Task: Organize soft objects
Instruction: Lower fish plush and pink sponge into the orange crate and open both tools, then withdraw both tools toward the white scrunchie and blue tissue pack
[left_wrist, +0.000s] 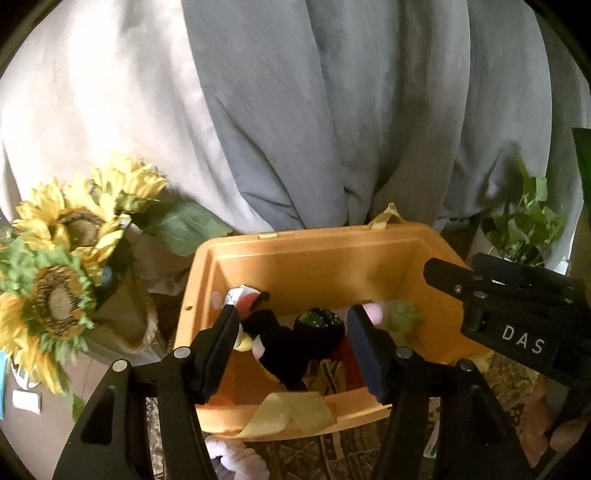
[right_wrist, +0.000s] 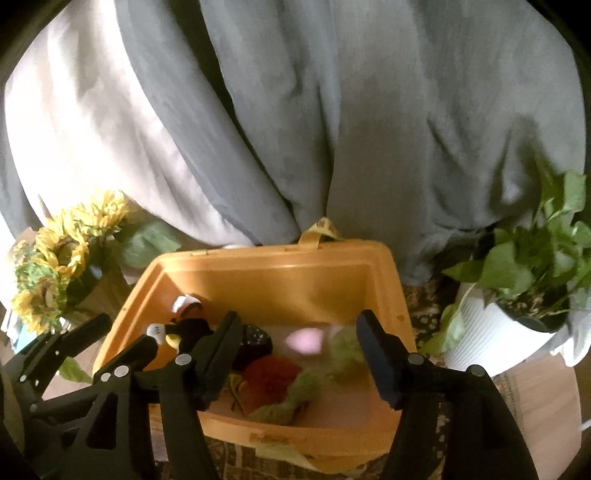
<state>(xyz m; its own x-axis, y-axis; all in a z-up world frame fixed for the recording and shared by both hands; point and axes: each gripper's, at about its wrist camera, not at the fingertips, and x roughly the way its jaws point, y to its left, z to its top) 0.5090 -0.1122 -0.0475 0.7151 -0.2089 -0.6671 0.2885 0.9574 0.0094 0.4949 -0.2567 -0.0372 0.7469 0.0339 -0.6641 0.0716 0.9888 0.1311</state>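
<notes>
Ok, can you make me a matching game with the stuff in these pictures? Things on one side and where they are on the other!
Things:
1. sunflowers
2. potted plant
3. soft toys
4. grey curtain

Places:
A. inside the orange bin
B. left of the bin
C. hanging behind the bin
D. right of the bin, in a white pot

Pairs: 1-B, 2-D, 3-A, 4-C

Sunflowers (left_wrist: 62, 236) left, potted plant (right_wrist: 517, 295) right — grey curtain (right_wrist: 332, 110) behind.
</notes>
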